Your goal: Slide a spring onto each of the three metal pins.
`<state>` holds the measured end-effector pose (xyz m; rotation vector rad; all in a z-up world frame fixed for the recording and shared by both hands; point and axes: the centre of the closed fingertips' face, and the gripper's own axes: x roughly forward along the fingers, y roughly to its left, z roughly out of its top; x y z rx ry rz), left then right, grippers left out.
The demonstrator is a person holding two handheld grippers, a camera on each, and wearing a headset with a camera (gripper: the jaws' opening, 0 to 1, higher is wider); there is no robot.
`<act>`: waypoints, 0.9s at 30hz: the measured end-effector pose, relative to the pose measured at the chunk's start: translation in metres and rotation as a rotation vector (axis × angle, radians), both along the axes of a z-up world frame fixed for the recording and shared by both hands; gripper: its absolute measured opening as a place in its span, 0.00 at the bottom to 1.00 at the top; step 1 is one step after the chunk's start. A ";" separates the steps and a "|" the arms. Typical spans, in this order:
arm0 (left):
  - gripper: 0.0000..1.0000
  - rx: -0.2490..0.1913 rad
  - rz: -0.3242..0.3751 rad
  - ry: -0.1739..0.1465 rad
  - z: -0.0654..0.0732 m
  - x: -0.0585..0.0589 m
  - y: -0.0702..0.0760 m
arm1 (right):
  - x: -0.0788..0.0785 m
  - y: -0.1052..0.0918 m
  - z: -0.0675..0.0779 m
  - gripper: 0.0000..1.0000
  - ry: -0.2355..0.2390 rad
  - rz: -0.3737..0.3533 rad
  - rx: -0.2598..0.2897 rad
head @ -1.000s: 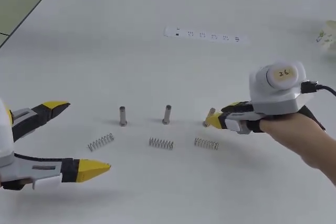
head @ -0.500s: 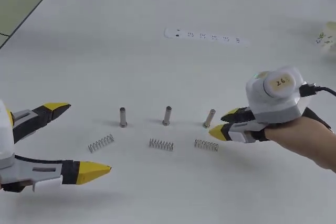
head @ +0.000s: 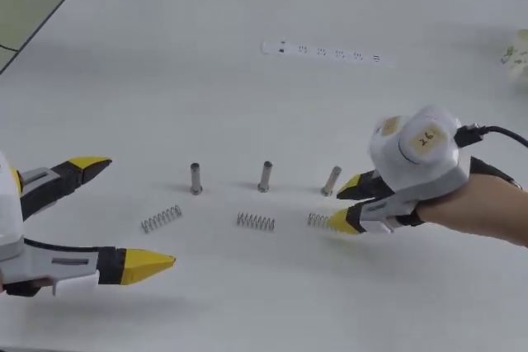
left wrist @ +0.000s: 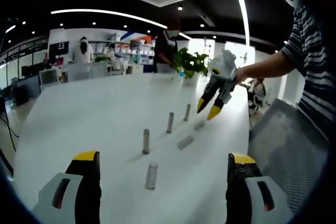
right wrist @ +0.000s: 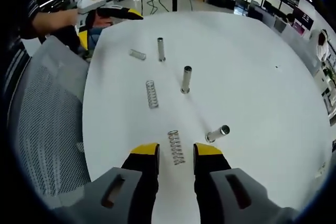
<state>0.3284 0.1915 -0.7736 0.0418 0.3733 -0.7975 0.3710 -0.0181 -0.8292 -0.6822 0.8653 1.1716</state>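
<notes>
Over the rightmost spring (right wrist: 176, 147), the right gripper (head: 345, 202) is held open, jaws straddling it for a pickup; its pin (right wrist: 217, 132) is seen just beside. Well apart, the left gripper (head: 128, 213) is held spread wide, empty, above the worktop (head: 247, 302).

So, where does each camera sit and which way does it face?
Head view: headset, looking down at the table; left hand-held gripper, right hand-held gripper, a hand show.
Left gripper view: on the left one, looking across the table along open jaws.
Right gripper view: on the right one, looking down past open jaws at the nearest spring.
Shared: all three show the pins and springs.
</notes>
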 end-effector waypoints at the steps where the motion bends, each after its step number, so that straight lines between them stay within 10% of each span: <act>1: 0.98 0.000 0.000 0.002 -0.001 0.000 0.000 | 0.000 -0.001 -0.001 0.23 -0.005 0.006 -0.015; 27: 0.98 0.006 0.005 0.009 -0.005 -0.004 0.002 | -0.005 -0.008 -0.030 0.17 0.038 0.120 -0.122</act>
